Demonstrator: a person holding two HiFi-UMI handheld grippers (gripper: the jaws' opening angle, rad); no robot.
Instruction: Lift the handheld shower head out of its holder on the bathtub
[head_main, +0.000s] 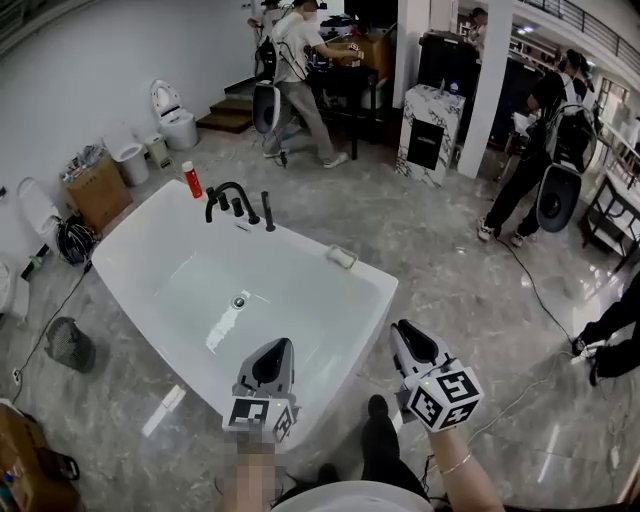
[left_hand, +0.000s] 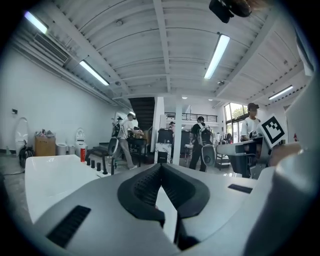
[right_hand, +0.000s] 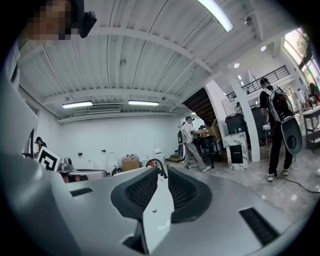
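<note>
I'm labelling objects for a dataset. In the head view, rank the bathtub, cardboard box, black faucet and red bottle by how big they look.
Largest to smallest:
bathtub
cardboard box
black faucet
red bottle
The faucet and bottle stand close together, so that comparison is fair.

Shells are showing grey on left claw (head_main: 279, 346) and right claw (head_main: 399, 327), with black ribbed pads (left_hand: 145, 187); each is carrying a white cube (head_main: 445, 396) with black square markers. Right wrist is wearing a thin bracelet (head_main: 457, 465).
</note>
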